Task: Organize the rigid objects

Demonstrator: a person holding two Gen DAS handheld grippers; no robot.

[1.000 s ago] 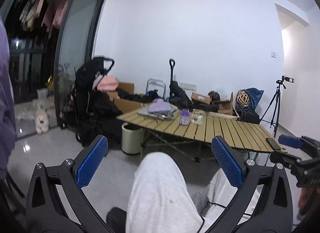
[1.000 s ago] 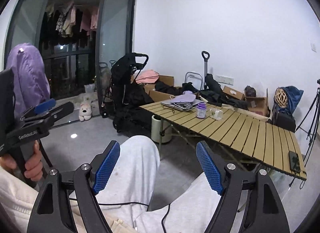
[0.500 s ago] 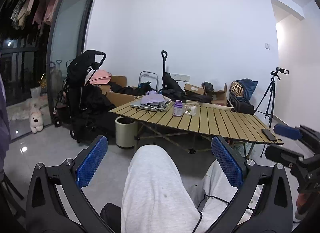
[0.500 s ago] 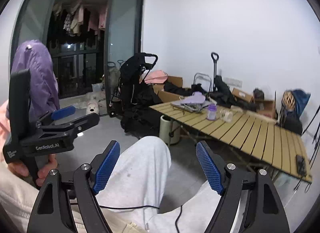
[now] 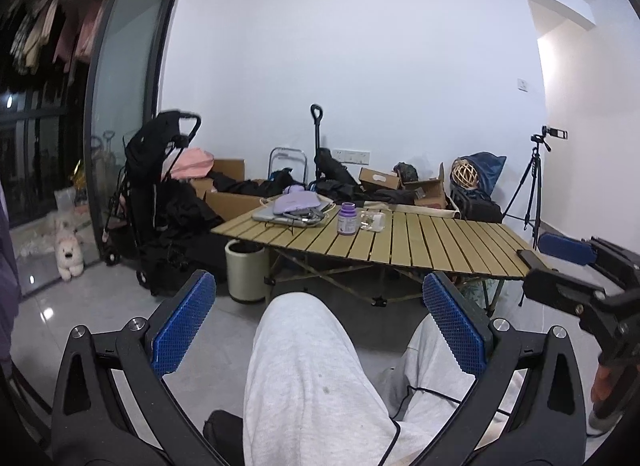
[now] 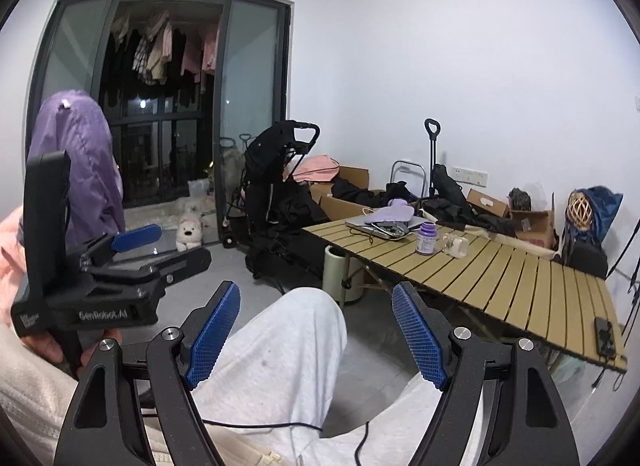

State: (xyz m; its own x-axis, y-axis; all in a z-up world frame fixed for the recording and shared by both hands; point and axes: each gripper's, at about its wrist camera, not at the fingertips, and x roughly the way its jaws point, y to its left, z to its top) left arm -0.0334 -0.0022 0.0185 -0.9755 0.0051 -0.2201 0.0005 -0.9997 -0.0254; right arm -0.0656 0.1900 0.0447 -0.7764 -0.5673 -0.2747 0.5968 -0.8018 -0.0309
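A slatted wooden table (image 5: 404, 244) stands across the room; it also shows in the right wrist view (image 6: 500, 270). On it stand a purple-capped bottle (image 5: 347, 219) (image 6: 426, 239), a small clear container (image 5: 374, 221) (image 6: 456, 245), a laptop under a lilac pouch (image 5: 294, 207) (image 6: 386, 219) and a black phone (image 5: 532, 258) (image 6: 605, 336) at the near right edge. My left gripper (image 5: 318, 322) is open and empty above the person's grey-trousered knee. My right gripper (image 6: 316, 332) is open and empty too. Both are far from the table.
A cream bin (image 5: 245, 276) stands under the table's left end. A black stroller (image 5: 160, 201), cardboard boxes (image 5: 230, 193) and bags line the far wall. A tripod (image 5: 532, 189) stands at the right. A glass balcony door (image 6: 160, 105) is at the left.
Both views have shifted slightly and the table looks a little nearer. Both grippers stay open and empty.
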